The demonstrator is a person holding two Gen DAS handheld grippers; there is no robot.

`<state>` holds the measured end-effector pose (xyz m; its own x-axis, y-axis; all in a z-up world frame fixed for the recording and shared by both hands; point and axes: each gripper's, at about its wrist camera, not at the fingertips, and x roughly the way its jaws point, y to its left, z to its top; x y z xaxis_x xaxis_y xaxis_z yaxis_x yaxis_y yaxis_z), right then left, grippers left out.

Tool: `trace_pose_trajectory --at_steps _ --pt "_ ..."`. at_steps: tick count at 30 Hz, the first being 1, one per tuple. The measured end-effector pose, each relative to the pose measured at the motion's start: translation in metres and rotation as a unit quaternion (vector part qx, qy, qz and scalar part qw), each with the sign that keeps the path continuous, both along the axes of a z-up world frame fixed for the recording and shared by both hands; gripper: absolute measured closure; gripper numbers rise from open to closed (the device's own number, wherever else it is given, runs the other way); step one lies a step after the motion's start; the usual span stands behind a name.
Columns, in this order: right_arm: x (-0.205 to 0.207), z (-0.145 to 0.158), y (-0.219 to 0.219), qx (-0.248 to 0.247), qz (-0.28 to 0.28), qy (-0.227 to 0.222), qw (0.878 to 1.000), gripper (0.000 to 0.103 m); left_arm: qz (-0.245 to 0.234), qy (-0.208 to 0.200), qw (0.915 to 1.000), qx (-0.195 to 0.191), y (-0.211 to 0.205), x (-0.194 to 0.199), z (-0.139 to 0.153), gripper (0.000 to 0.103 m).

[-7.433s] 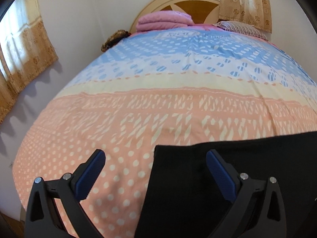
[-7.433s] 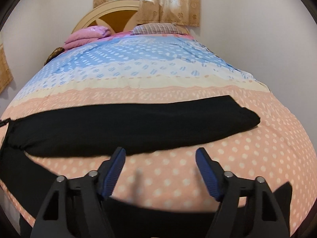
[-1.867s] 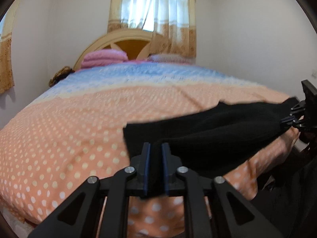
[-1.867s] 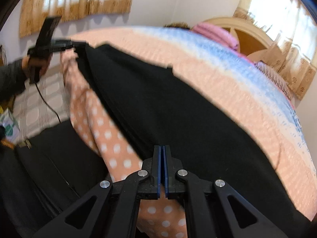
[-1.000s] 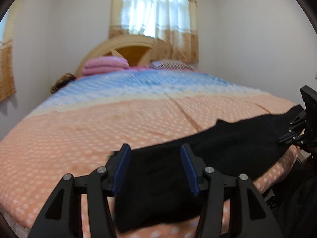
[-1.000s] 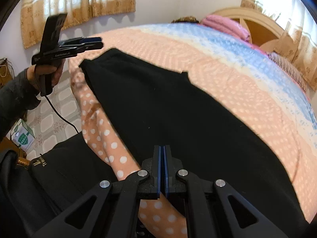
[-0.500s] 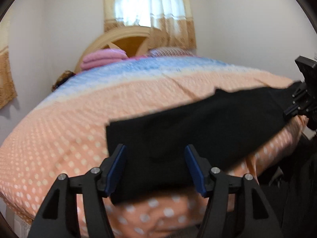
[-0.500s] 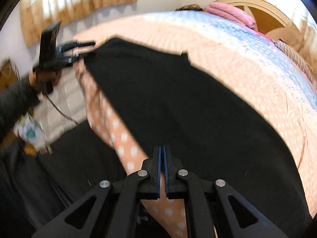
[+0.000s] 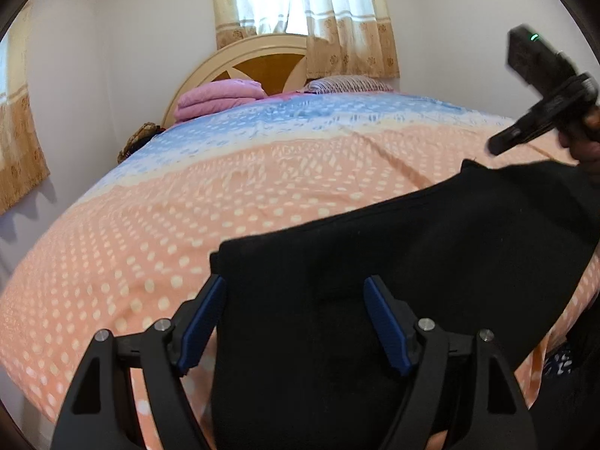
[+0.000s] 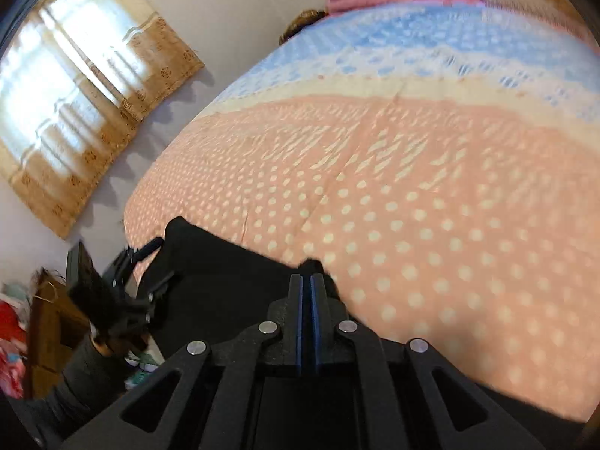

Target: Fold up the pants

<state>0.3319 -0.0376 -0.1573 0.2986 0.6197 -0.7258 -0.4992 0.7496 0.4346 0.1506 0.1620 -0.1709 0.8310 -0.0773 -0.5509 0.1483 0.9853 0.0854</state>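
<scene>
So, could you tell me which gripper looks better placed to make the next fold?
Probably the left gripper: it is open over the near end of the black pants. The right gripper is shut, raised above the pants' far end.

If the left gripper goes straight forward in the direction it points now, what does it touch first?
Most likely the black pants, which lie directly between and ahead of the open left gripper. Beyond them comes the dotted bedspread, though depth is hard to judge.
</scene>
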Motion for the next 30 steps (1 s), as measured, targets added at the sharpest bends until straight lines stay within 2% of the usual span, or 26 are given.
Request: trace_pose_trajectory --at_steps 3,4,6,12,14,19,21,22,26,30 --pt "0.018 -0.017 0.012 0.002 -0.003 0.037 0.999 0.095 0.015 0.004 0.9991 -0.04 0.014 -0.001 -0.002 0.012" --pt "0.019 -0.02 0.014 0.006 -0.003 0.046 0.999 0.09 0.021 0.004 0.9985 -0.05 0.018 -0.002 -0.003 0.012" --pt "0.02 -0.023 0.017 0.02 -0.003 0.053 0.998 0.088 0.022 0.008 0.998 -0.059 0.019 -0.002 -0.004 0.012" --pt "0.027 -0.026 0.019 0.002 -0.015 0.043 0.999 0.089 0.035 0.01 0.9975 -0.06 0.021 0.004 -0.007 0.006" --pt "0.026 -0.025 0.019 -0.008 -0.02 0.03 0.999 0.093 0.04 0.015 0.9969 -0.066 0.022 0.008 -0.007 0.006" --pt "0.025 -0.019 0.002 -0.017 -0.036 0.002 0.999 0.092 0.055 0.02 0.997 -0.051 0.017 0.006 -0.002 0.005" --pt "0.012 -0.011 -0.016 -0.019 -0.04 -0.015 0.999 0.063 0.06 -0.001 0.9977 -0.033 0.009 -0.005 0.01 0.005" --pt "0.005 -0.008 -0.026 -0.021 -0.045 -0.021 0.999 0.034 0.054 -0.017 0.9981 -0.024 0.001 -0.014 0.019 0.005" --pt "-0.036 0.005 -0.093 -0.02 -0.079 -0.038 0.996 0.032 0.016 -0.042 0.9987 -0.024 -0.031 -0.028 0.041 0.002" --pt "-0.085 0.014 -0.181 -0.025 -0.158 -0.048 0.986 0.032 -0.054 -0.035 0.9971 -0.04 -0.083 -0.022 0.05 0.002"
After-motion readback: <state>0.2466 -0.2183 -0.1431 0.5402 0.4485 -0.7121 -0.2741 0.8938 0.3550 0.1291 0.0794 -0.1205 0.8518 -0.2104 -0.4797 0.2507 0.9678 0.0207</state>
